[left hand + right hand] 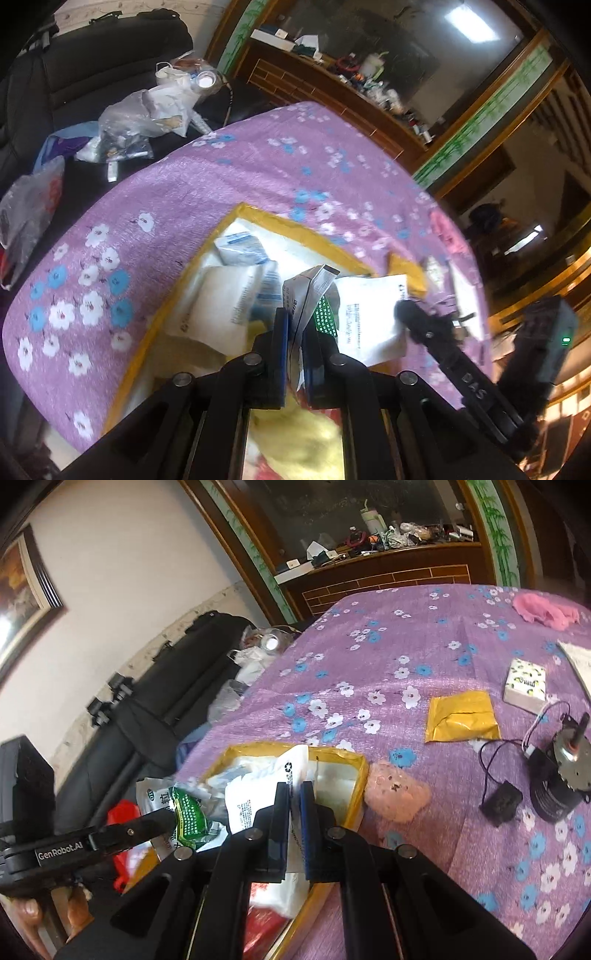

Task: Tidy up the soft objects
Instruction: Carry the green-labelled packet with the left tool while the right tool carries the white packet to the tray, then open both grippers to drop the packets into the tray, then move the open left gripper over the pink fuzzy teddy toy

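Observation:
My left gripper [295, 321] is shut on a white sachet with a green printed panel [321, 295], held over the yellow-rimmed box [258, 215]. Several white packets [221, 299] lie inside that box. My right gripper [294, 788] is shut on a white plastic bag [258, 801] above the same box [364, 775]. In the right wrist view the left gripper [168, 818] comes in from the left with the green sachet [188, 812] in its tip. The right gripper [400, 308] shows at the right of the left wrist view, against the white bag [369, 314].
On the purple flowered cloth [406, 635] lie a pink spongy lump [397, 794], a gold pouch [461, 716], a tissue pack [526, 685], a motor with wires [561, 775] and pink fabric [546, 609]. A dark sofa [92, 74] strewn with plastic bags [129, 118] lies beyond the table edge.

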